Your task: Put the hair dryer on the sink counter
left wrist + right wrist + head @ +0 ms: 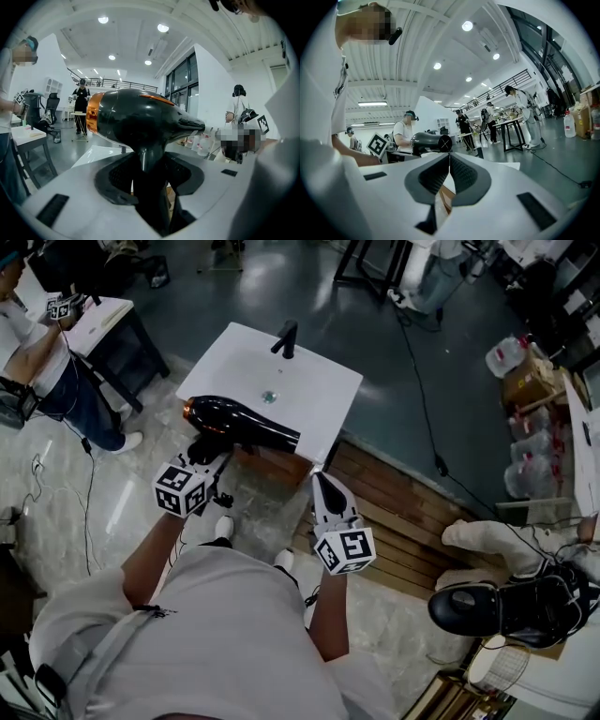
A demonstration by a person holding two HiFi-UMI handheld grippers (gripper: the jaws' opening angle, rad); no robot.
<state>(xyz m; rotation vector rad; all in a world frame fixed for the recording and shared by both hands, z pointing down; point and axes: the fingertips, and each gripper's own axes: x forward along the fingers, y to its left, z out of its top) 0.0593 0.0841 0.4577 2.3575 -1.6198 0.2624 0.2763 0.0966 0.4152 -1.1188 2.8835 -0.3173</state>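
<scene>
Black hair dryer [239,420] is clamped by its handle between the jaws of your left gripper [208,448]; its barrel lies across the front-left part of the white sink counter [319,390], orange rear end at the left edge; contact with the counter cannot be confirmed; your right gripper [323,486] is near the counter's front-right corner, jaws closed together on nothing.

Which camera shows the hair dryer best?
The left gripper view: the hair dryer fills the frame, handle clamped in the left tool. The head view shows it whole but small, from above; the right gripper view shows mainly its nozzle end.
</scene>
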